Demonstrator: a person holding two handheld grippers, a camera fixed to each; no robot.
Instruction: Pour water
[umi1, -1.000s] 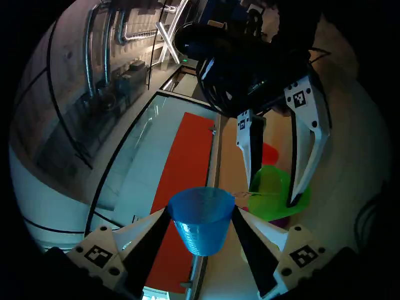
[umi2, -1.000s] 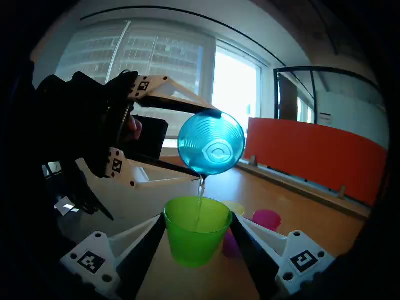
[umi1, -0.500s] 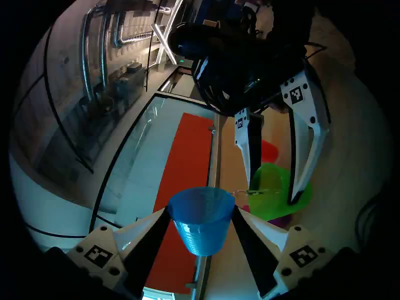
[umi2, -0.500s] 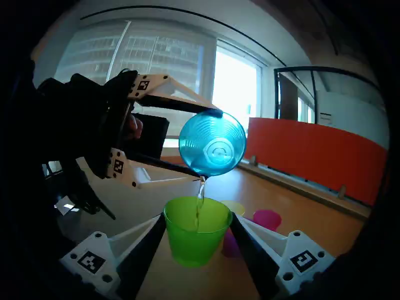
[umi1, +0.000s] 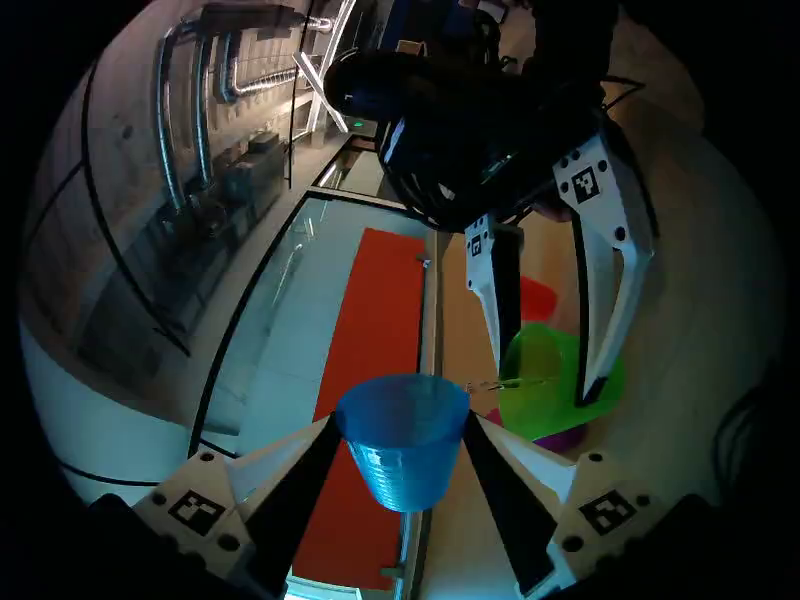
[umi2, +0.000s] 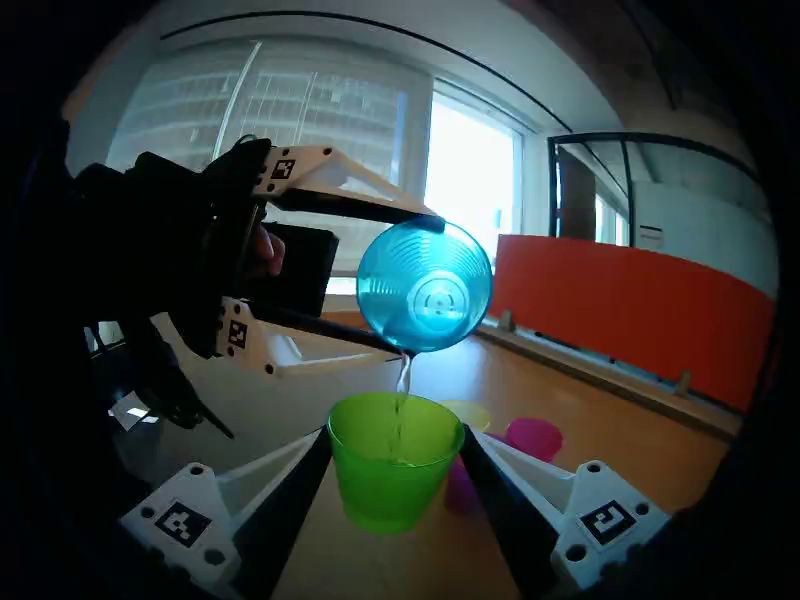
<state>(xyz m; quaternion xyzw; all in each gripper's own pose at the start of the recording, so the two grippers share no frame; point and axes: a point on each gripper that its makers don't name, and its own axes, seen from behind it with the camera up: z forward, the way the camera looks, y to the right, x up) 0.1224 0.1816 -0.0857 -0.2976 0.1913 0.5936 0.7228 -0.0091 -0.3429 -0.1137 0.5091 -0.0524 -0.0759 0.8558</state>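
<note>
My left tongs (umi1: 403, 428) are clamped on the blue cup (umi1: 403, 462), which I have tipped so a thin stream of water (umi2: 402, 380) falls from its rim into the green cup (umi2: 392, 480) just below. My right tongs (umi2: 395, 440) grip that green cup on both sides. Farther off to the right, a pink cup (umi2: 533, 437) stands on the wooden table (umi2: 590, 405).

Left hand-held gripper (umi1: 402, 428) tilted, clamped

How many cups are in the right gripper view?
5: blue cup, tilted in the left gripper; green cup in the right gripper; yellow cup, pink cup and purple cup behind it. Others may be hidden.
</note>
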